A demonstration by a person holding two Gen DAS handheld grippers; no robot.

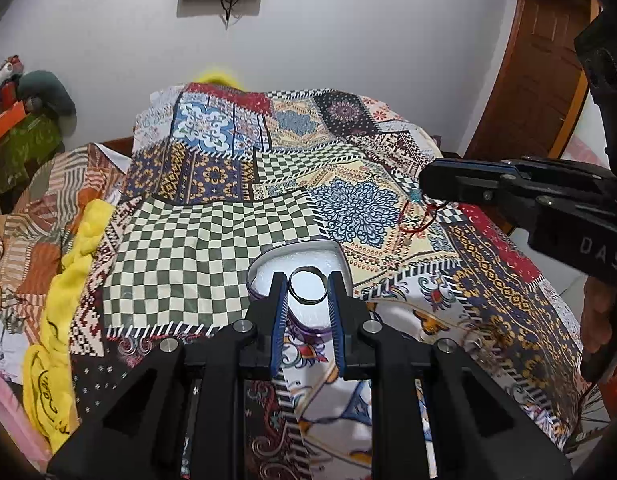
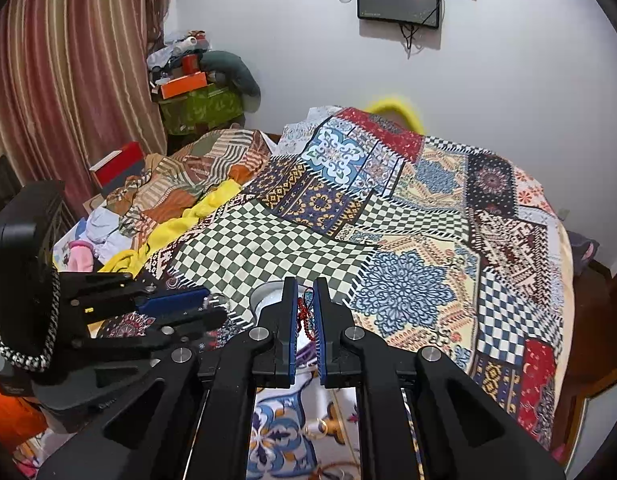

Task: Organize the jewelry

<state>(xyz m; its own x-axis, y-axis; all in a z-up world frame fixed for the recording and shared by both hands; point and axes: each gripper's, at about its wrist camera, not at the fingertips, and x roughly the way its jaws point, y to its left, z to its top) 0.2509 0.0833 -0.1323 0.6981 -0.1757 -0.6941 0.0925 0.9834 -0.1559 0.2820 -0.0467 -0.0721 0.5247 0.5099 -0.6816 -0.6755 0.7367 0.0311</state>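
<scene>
My left gripper is shut on a thin dark metal bangle, held just over an open heart-shaped box with a white lining and purple rim on the patchwork bed cover. My right gripper is shut on a red beaded bracelet with a teal tassel, which hangs between its blue pads. In the left wrist view the right gripper is up and to the right of the box, the red beads dangling below it. The left gripper shows at the left in the right wrist view.
The bed is covered by a patchwork cloth. A yellow cloth and striped fabrics lie along its left side. Boxes and clutter are stacked by the curtain. A wooden door is at the right.
</scene>
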